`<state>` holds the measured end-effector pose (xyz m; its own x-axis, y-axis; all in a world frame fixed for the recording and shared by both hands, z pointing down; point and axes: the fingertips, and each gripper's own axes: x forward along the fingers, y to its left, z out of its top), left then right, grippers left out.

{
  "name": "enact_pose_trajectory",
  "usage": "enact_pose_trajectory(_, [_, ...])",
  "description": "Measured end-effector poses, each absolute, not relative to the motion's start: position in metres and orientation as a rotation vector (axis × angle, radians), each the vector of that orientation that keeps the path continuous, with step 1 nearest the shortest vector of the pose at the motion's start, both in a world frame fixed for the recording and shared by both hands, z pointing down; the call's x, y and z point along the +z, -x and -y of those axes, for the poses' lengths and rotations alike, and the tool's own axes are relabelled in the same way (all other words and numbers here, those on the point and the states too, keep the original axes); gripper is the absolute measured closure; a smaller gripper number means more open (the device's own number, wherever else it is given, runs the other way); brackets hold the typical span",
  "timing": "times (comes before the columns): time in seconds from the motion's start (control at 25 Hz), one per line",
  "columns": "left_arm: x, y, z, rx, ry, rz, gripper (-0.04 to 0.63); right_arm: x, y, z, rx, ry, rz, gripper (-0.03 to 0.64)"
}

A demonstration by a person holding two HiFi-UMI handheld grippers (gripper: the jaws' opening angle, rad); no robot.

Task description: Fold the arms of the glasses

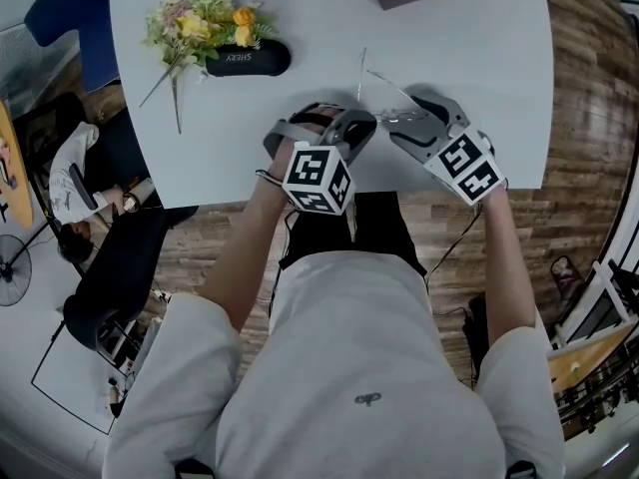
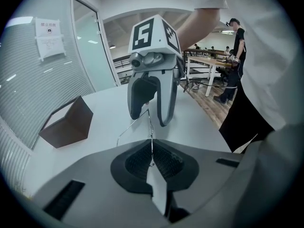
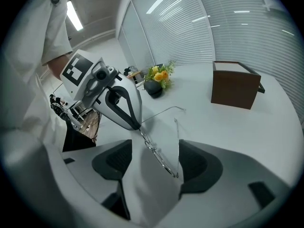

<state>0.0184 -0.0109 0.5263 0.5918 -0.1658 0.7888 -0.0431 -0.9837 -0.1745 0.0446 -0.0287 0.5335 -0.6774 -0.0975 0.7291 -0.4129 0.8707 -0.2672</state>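
The left gripper [image 2: 152,161] has its jaws pressed together on one end of the thin wire-rimmed glasses [image 2: 151,132], over the white table [image 1: 479,58]. The right gripper [image 3: 156,164] faces it with jaws spread wide. The lens front lies between its pads without being pinched, and one arm of the glasses runs up close by one pad. Beyond the right gripper's fingertips stand a brown box [image 3: 235,85] and a bunch of flowers [image 3: 159,74].

We log: white round table [image 1: 479,68]; thin silver wire glasses [image 3: 155,154]; grey plastic left gripper [image 2: 152,151], right gripper [image 3: 153,167], black-white marker cubes; brown box [image 3: 235,84]; yellow-pink flowers [image 1: 205,23]; black oval base [image 1: 250,60]; brown wood-grain floor [image 1: 589,98].
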Motion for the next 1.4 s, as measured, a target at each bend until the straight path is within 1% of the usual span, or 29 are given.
enact_pose_trajectory(0.12, [0.526,-0.020,0.009,-1.343,2.680,-0.168,0.572,0.533,-0.043,0.026,0.534,-0.347,2.283,0.336])
enact_pose_trajectory(0.4, [0.526,-0.019,0.008,-1.343,2.672,-0.169,0.571,0.533,-0.038,0.016,0.498,-0.275,2.275,0.336])
enact_pose_trajectory(0.48, [0.526,-0.020,0.009,-1.344,2.671,-0.176,0.571,0.533,-0.036,0.012,0.485,-0.253,2.271,0.349])
enact_pose_trajectory(0.72, [0.527,-0.022,0.009,-1.346,2.665,-0.171,0.571,0.534,-0.034,0.015,0.446,-0.273,2.275,0.356])
enact_pose_trajectory(0.76, [0.526,-0.023,0.009,-1.345,2.665,-0.171,0.571,0.533,-0.035,0.020,0.444,-0.303,2.284,0.356])
enact_pose_trajectory(0.84, [0.526,-0.023,0.009,-1.342,2.665,-0.168,0.572,0.531,-0.037,0.028,0.448,-0.341,2.290,0.325])
enact_pose_trajectory(0.88, [0.526,-0.023,0.009,-1.343,2.665,-0.168,0.571,0.532,-0.037,0.030,0.446,-0.339,2.285,0.322])
enact_pose_trajectory(1.4, [0.526,-0.023,0.011,-1.349,2.671,-0.192,0.571,0.543,-0.032,0.015,0.399,-0.186,2.225,0.322])
